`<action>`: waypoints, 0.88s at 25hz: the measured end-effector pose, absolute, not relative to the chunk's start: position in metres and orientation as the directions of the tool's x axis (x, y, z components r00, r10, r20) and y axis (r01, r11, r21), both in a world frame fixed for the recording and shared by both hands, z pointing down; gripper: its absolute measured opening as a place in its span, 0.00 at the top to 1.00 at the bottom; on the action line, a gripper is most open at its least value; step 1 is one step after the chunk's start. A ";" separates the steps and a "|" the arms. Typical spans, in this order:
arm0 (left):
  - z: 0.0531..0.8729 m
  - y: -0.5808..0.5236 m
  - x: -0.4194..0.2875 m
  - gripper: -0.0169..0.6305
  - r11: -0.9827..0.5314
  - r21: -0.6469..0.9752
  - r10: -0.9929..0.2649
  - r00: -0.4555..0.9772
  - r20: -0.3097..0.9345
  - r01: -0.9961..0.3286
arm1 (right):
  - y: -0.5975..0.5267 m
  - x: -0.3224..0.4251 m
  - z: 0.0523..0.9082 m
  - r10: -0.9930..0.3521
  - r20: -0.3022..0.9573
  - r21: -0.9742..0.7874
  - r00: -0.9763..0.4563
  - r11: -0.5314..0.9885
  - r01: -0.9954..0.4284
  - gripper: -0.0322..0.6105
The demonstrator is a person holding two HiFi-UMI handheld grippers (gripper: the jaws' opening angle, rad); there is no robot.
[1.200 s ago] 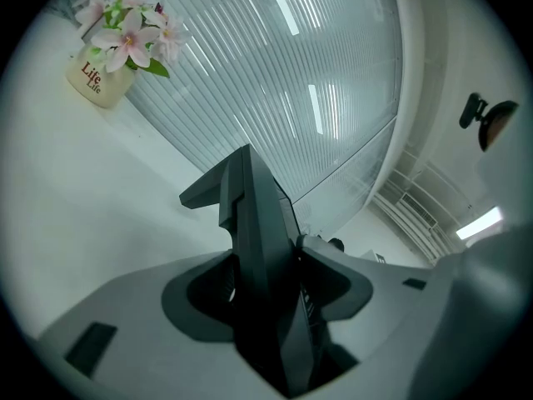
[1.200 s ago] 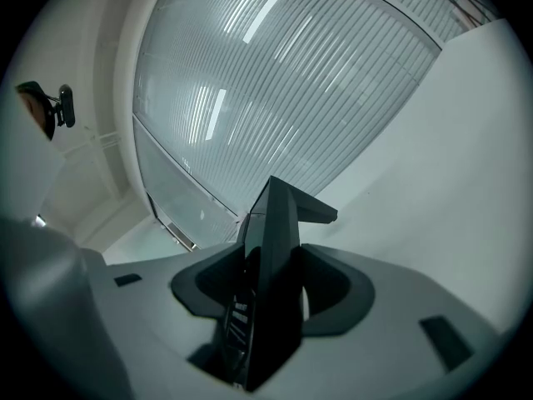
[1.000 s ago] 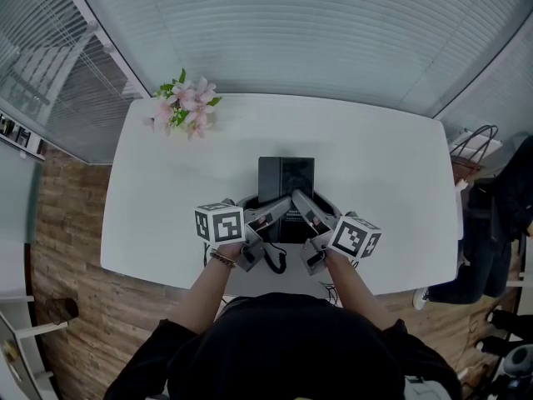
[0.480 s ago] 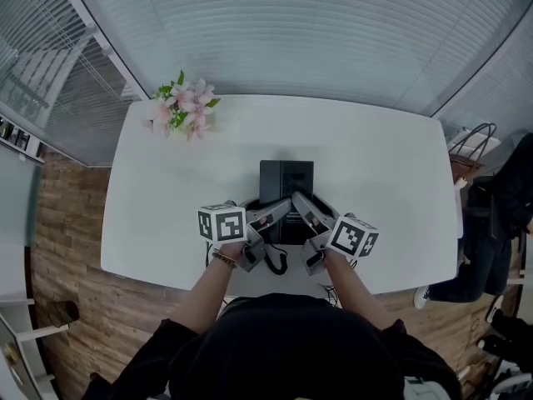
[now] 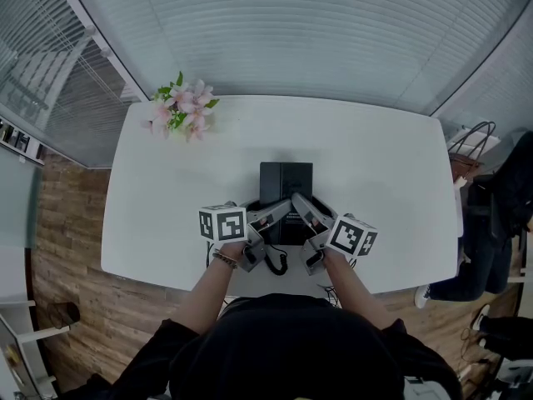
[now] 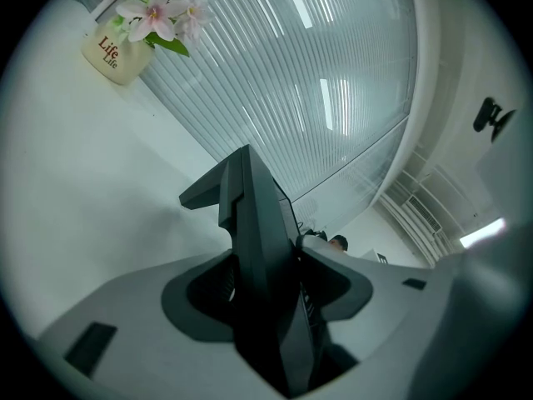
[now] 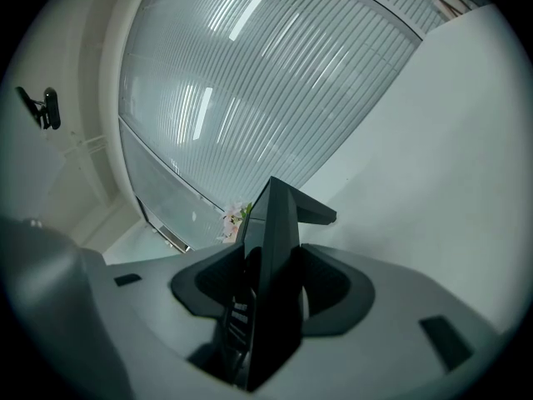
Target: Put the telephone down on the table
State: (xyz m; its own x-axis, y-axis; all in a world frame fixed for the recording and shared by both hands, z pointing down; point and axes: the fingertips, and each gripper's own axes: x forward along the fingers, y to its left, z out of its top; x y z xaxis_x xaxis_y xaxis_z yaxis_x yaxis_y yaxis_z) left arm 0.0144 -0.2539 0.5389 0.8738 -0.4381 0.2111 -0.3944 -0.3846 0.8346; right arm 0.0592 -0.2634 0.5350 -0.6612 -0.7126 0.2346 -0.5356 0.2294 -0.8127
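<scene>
1. Telephone, a flat black plastic set [image 5: 286,186], is clamped at its near end by both the left gripper [image 6: 271,286] and the right gripper [image 7: 273,294], near the white desk's [image 5: 375,182] front edge.
2. An uneven release could tip it, and its black coiled cord [image 5: 275,261] may snag a gripper.
3. Bare desk lies beyond, with the potted pink flowers [image 5: 181,107] well apart.

At far-L corner of table [image 5: 375,157], flower pot [image 6: 115,55]; telephone [image 5: 286,180] near front-ctr, well apart.
</scene>
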 end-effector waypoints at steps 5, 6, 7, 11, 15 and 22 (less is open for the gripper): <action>0.540 -0.251 0.016 0.59 -0.369 0.847 -0.430 0.878 0.210 -0.384 | -0.262 0.058 0.536 -0.707 0.238 -0.816 -0.666 0.227 -0.532 0.63; 0.540 -0.250 0.016 0.59 -0.367 0.848 -0.430 0.878 0.211 -0.384 | -0.262 0.054 0.533 -0.702 0.233 -0.823 -0.673 0.227 -0.521 0.63; 0.541 -0.251 0.016 0.59 -0.367 0.846 -0.432 0.876 0.213 -0.387 | -0.261 0.052 0.530 -0.697 0.229 -0.828 -0.679 0.228 -0.512 0.63; 0.541 -0.250 0.016 0.59 -0.355 0.852 -0.427 0.878 0.218 -0.384 | -0.261 0.050 0.530 -0.694 0.231 -0.834 -0.682 0.221 -0.506 0.63; 0.543 -0.250 0.017 0.59 -0.348 0.854 -0.426 0.877 0.222 -0.386 | -0.262 0.051 0.532 -0.693 0.233 -0.835 -0.682 0.217 -0.506 0.63; 0.544 -0.250 0.016 0.59 -0.342 0.854 -0.425 0.875 0.231 -0.391 | -0.262 0.051 0.534 -0.695 0.238 -0.836 -0.679 0.210 -0.508 0.62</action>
